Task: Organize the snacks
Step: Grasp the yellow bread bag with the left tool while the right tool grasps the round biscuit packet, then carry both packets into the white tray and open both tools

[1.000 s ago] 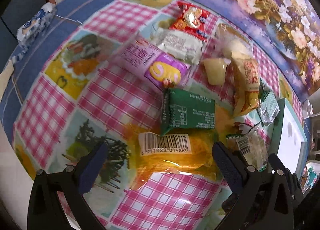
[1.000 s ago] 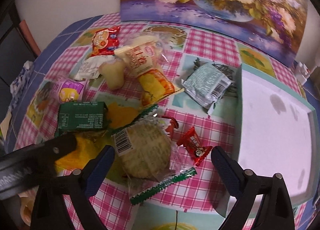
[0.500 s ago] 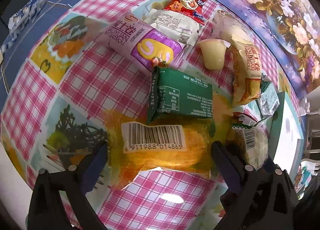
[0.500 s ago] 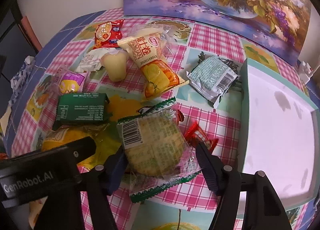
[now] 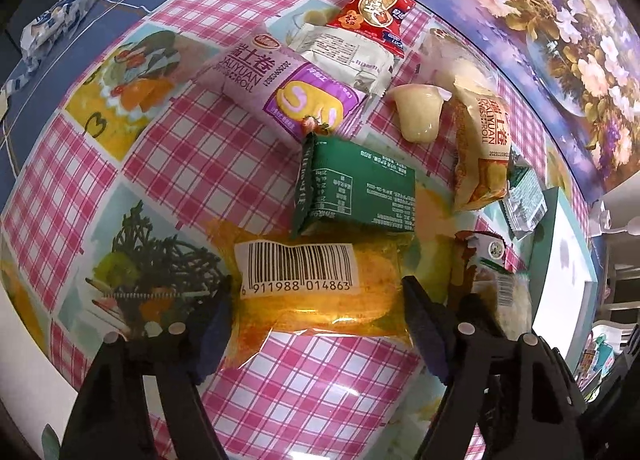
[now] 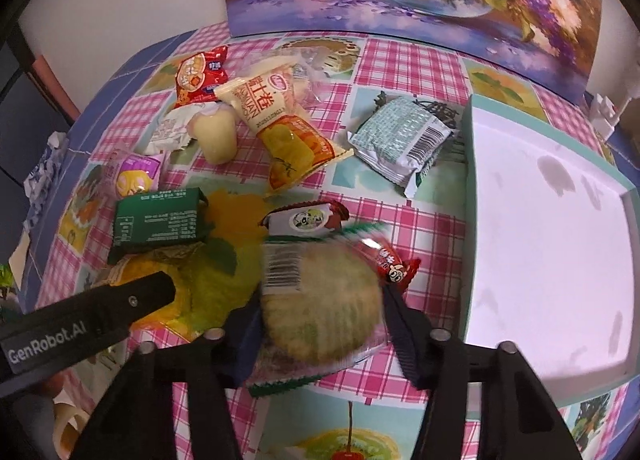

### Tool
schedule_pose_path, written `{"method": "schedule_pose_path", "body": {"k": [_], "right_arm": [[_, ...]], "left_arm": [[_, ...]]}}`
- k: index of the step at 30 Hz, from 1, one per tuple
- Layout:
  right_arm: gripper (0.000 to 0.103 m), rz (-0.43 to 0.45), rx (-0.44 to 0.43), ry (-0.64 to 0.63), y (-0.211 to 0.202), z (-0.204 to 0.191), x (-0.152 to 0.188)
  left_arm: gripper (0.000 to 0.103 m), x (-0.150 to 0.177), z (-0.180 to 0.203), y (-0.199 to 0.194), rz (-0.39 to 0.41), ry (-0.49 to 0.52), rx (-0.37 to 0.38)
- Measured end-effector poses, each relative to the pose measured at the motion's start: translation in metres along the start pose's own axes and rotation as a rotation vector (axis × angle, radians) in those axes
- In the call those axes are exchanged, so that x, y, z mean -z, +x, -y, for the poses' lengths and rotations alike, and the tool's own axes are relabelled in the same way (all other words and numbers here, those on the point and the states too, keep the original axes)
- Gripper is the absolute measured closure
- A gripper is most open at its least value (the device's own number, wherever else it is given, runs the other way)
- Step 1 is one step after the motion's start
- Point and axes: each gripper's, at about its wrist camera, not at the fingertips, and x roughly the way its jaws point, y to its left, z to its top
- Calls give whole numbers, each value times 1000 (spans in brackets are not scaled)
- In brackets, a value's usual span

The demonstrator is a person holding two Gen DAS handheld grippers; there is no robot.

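The left claw (image 5: pixel 316 324) has just been closing and pinches one yellow barcode packet (image 5: pixel 316 292) on the counter (image 5: pixel 200 163). The right claw (image 6: pixel 320 320), also just closing, pinches one round cracker pack (image 6: pixel 320 300). Beyond lie one green packet (image 6: pixel 156 219), two Swiss rolls, one jelly cup (image 6: pixel 216 135) and one white tray (image 6: pixel 548 244).

Each hand-held gripper is built of matte black plastic arms ending in dark blue ribbed pads. Round silver rivets are set at the arm joints of the left hand-held gripper (image 5: pixel 316 324) and the right hand-held gripper (image 6: pixel 320 324). White "GenRobot.AI" lettering is printed along the left one's black side.
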Motion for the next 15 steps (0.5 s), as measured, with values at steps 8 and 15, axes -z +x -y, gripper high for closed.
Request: {"method": "schedule_pose_path", "body": {"k": [8,15], "right_arm": [[49,2,-16,40,-5,10,0],[49,44,-55,94,-25,19,-4]], "left_arm": [[23,3,-3,-9,15,-7,-15],[23,9,-1,-25,45,-4,-12]]}}
